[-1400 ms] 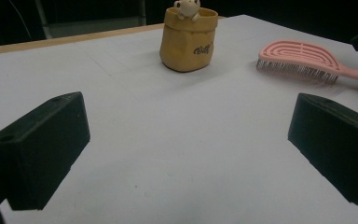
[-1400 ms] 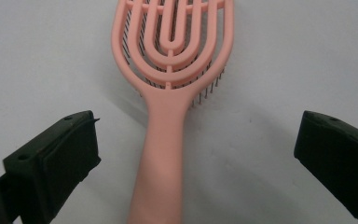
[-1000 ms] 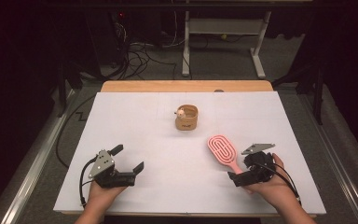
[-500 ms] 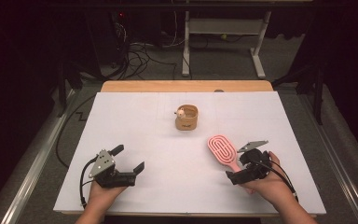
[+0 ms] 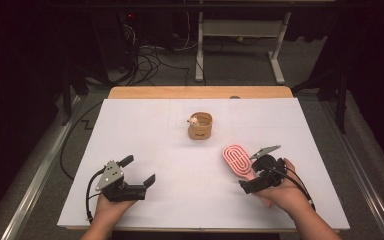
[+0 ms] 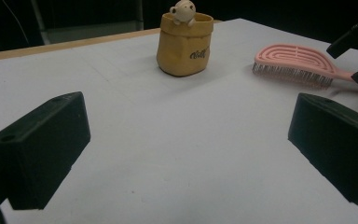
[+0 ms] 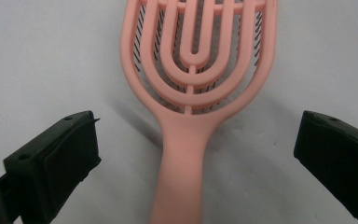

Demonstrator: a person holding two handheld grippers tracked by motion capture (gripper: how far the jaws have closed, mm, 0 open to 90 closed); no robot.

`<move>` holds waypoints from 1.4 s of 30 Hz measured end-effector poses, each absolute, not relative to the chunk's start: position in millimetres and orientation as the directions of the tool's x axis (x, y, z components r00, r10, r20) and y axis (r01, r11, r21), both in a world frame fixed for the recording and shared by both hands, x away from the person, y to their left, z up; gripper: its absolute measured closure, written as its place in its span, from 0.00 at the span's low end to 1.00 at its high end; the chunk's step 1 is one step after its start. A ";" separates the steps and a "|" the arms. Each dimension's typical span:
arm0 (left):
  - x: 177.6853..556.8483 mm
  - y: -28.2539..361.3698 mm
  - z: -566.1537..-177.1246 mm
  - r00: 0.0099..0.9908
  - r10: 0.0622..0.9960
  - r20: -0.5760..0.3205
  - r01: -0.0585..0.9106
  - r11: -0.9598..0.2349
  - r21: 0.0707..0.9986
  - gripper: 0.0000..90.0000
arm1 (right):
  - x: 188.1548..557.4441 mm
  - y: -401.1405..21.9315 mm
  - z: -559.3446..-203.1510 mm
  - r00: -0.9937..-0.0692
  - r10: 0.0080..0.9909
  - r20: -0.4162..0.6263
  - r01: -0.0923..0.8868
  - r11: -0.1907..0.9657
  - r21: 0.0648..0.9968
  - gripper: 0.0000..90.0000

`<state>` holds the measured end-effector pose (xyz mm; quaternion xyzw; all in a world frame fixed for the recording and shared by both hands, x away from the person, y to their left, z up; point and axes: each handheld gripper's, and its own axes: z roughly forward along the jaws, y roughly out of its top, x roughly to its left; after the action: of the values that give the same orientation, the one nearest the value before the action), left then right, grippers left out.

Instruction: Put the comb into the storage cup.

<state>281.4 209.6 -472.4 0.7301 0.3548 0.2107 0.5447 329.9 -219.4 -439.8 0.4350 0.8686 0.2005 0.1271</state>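
Right hand-held gripper: your right hand-held gripper (image 5: 256,172) sat low over the counter near its front right, jaws spread wide apart and clamped on nothing. In the right gripper view (image 7: 196,154) the two black jaws stood one on each side of the brush handle, both clear of it.

Hairbrush: the pink hairbrush (image 5: 238,161) lay flat on the counter, bristles down, vented back up. Its handle ran in between your open jaws, and its oval head lay beyond them.

Long axis: in the high view the hairbrush ran on a diagonal, handle toward you and to the right, head away from you and to the left, pointing roughly toward the holder. In the right gripper view (image 7: 195,79) it ran straight along the line of your jaws.

Left hand-held gripper: your left hand-held gripper (image 5: 137,171) rested at the front left of the counter, jaws likewise wide apart with nothing in them, well apart from the brush.

Holder: a small tan bag-shaped holder (image 5: 200,126) stood upright near the middle of the counter, well beyond both of your hands, with a small pale bear figure (image 6: 182,10) at its rim.

Writing: the holder (image 6: 184,43) carried a short dark word in script on its front; you could not have read it, as it was too small and blurred.

Counter: the white counter (image 5: 145,125) carried everything; a wooden strip edged its far side.
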 end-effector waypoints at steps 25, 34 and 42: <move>280.3 209.8 -471.0 0.670 0.737 -0.085 0.282 -0.147 0.948 0.00 | 367.9 -193.2 -437.9 -0.592 0.802 -0.082 0.720 0.571 0.395 0.00; 280.4 209.1 -471.4 0.672 0.735 -0.089 0.286 -0.147 0.947 0.00 | 379.7 -184.0 -439.4 -0.596 0.798 -0.085 0.726 0.581 0.368 0.02; 280.2 209.1 -471.3 0.673 0.734 -0.090 0.286 -0.147 0.947 0.00 | 386.2 -177.7 -438.0 -0.596 0.798 -0.095 0.726 0.585 0.361 0.05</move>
<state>280.2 209.1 -471.3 0.7295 0.3497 0.2028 0.5517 386.2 -177.7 -438.0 0.4321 0.8816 0.1439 0.1243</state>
